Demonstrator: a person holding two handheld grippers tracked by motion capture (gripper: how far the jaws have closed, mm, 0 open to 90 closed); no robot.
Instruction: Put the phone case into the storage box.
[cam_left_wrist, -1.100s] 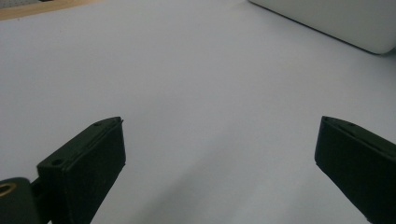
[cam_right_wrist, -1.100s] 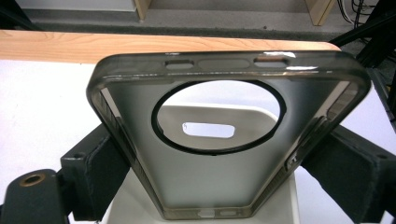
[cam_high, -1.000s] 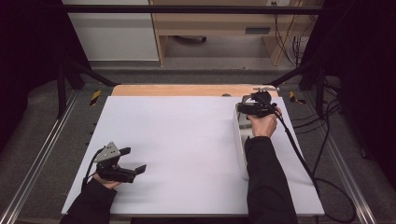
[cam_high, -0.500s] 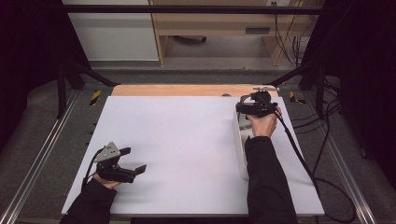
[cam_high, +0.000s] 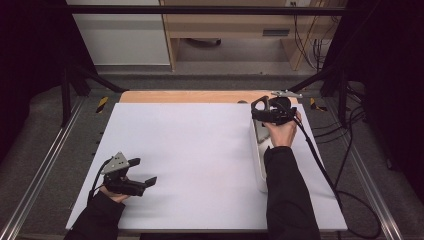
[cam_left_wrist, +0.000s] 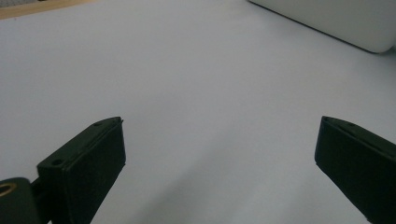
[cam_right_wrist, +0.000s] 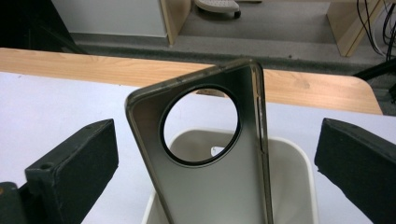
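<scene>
right gripper (cam_right_wrist: 215, 154) spread around a metal plate (cam_right_wrist: 210, 186)
the plate, with a round hole, stands between its jaws above a white tray (cam_right_wrist: 299, 172); left gripper (cam_left_wrist: 219, 154) spread over bare table (cam_left_wrist: 187, 70).

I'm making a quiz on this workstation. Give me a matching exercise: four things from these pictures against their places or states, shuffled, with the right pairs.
Things:
1. left gripper
2. right gripper
3. metal cover with a round hole
4. white tray

Places or states:
A. lies lengthwise along the right side of the white mat
B. stands tilted, its lower end down in the tray
C. low at the mat's near left, fingers wide apart
D. at the tray's far end, fingers open on either side of the cover

Pairs: 1-C, 2-D, 3-B, 4-A
</scene>
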